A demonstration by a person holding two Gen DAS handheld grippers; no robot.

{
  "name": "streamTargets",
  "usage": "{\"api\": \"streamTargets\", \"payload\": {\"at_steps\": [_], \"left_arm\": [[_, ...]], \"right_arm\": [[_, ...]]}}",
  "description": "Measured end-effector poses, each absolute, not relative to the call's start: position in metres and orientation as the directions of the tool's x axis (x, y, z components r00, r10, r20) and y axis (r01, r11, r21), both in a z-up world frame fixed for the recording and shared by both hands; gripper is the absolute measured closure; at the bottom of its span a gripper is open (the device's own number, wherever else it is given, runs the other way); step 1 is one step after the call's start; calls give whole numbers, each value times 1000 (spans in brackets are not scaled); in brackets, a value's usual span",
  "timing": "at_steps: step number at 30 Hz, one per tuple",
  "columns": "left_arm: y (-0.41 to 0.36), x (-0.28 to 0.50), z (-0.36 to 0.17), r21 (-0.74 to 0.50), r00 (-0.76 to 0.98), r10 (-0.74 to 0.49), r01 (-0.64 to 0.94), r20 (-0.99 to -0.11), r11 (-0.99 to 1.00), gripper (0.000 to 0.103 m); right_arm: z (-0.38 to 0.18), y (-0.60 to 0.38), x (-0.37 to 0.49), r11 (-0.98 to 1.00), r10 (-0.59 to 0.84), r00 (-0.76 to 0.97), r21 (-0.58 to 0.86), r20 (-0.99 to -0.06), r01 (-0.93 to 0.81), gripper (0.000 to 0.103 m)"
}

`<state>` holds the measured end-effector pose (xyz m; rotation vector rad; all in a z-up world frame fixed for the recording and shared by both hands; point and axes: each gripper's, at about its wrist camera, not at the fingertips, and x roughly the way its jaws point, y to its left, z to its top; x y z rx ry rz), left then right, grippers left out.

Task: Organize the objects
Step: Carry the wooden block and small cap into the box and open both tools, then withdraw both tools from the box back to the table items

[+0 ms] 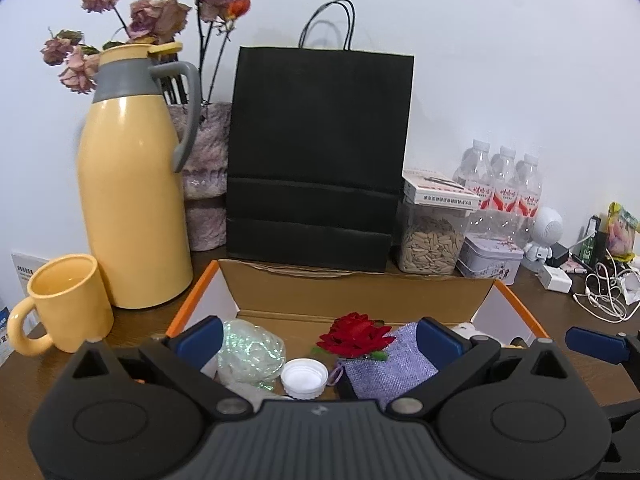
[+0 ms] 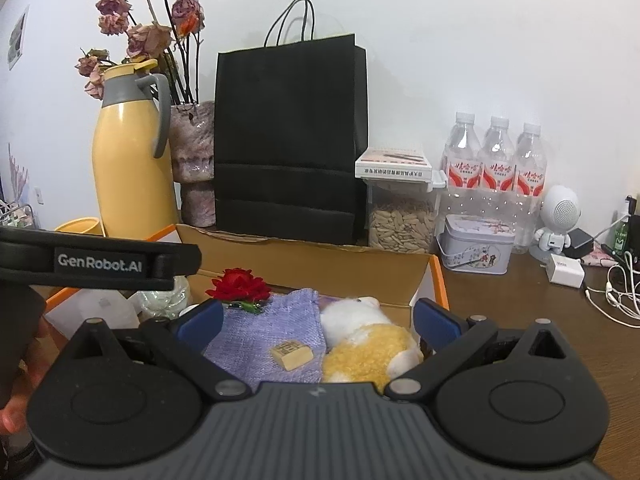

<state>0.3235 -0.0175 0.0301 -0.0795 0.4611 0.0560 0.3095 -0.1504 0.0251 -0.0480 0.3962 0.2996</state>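
A: So where did everything sit relative to the cardboard box (image 2: pixel 304 258)?

B: All of the small things lay inside it. The lilac woven pouch (image 2: pixel 276 334) was spread over the box floor, the red fabric rose (image 2: pixel 240 285) rested at the pouch's far edge, and a small tan stamped block (image 2: pixel 292 354) lay on top of the pouch. Touching the pouch's right side was the white-and-yellow plush toy (image 2: pixel 372 344). Toward the box's left side were a white bottle cap (image 1: pixel 304 378) and a crumpled iridescent film bundle (image 1: pixel 250 354).

A: And the tongs?

B: Both pairs stood fully spread and held nothing. The left tongs (image 1: pixel 320 338) hovered over the cap and rose; the right tongs (image 2: pixel 318 320) hovered over the pouch and plush.

A: How would those things have handled?

B: By my judgement, all were light. The plush was soft and would squash, so a pinch across its body seemed safest. The pouch was limp cloth; pinching a gathered fold near its edge would have lifted it, though the block would have slid off. The block looked rigid and smooth, best taken across its short sides. The cap was stiff, best gripped across its rim. The rose looked delicate, so its stem was the gentler hold.
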Motion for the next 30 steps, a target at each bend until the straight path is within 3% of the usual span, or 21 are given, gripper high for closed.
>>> {"api": "streamTargets", "payload": {"at_steps": [18,30], "left_arm": [[-12,251,22,-100,913,-26,-16,-406,995,0],[-9,210,6,-79,900,-59,27,-431,997,0]], "right_arm": [[18,-163,247,958,253,903,-37,-347,-283,0],[-5,-163,207,954,259,876,-32,-407,-297,0]]}}
